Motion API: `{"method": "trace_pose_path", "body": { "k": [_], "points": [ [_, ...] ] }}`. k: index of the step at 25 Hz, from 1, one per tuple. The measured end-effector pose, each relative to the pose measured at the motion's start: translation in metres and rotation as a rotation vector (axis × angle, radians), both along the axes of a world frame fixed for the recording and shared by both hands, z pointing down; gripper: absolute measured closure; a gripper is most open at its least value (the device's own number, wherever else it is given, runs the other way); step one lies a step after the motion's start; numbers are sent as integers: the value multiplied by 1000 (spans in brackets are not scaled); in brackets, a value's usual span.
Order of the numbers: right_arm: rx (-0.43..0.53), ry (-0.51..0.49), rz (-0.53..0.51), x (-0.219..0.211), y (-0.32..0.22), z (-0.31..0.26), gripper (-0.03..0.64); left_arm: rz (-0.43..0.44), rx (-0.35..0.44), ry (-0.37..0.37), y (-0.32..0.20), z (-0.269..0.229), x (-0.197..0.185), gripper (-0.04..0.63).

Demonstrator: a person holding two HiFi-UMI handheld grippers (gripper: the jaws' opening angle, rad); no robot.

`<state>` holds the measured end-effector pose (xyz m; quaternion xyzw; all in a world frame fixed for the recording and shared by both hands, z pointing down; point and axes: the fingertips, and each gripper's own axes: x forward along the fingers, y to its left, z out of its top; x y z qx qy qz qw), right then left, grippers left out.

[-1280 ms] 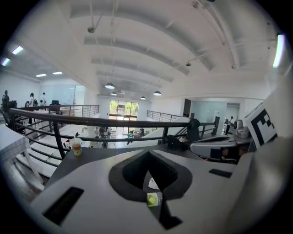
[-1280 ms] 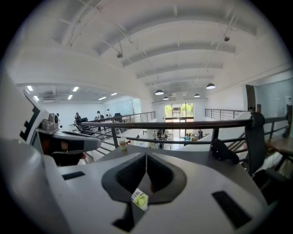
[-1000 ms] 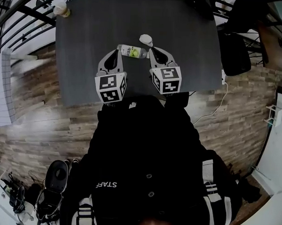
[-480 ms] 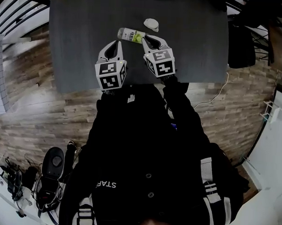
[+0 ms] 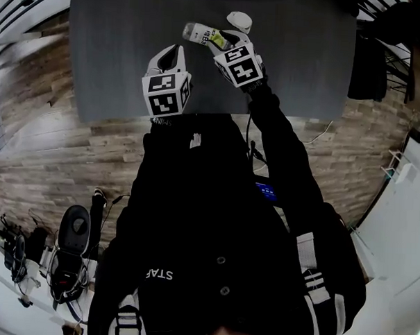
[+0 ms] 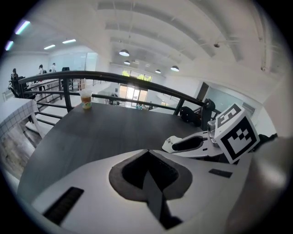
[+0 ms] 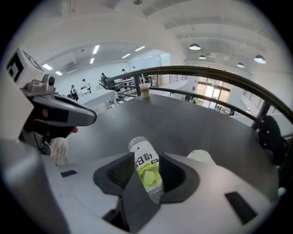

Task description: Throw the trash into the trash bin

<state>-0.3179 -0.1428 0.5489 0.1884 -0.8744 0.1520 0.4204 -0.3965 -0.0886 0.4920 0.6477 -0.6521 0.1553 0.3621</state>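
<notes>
My right hand-held gripper (image 7: 147, 157), jaws just opened, straddles the clear green-labelled plastic bottle (image 7: 146, 171), which points lengthwise along them on the dark bench (image 7: 192, 123).

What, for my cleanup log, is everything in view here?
table: one, dark grey, ahead of the person
bottle: one, clear with green label, lying on the table
wad: one, white, on the table beside the bottle
cup: one, brownish drink, far table corner
railing: one, black, along the table's far side
bag: one, black, right of the table
floor: wood planks
jacket: one, black, on the person
left gripper: white, shut, empty, over the table
right gripper: white, jaws just opening, bottle between them
</notes>
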Motion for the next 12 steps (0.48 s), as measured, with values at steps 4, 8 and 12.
{"method": "trace_pose_path", "body": {
  "k": [4, 8, 12],
  "points": [
    [0, 64, -86, -8, 1, 21, 406, -3, -40, 21, 1, 15, -4, 595],
    [3, 121, -153, -13, 6, 36, 374, -6, -85, 29, 4, 30, -8, 595],
    [21, 179, -212, -15, 5, 51, 339, 7, -123, 40, 4, 46, -11, 595]
  ]
}}
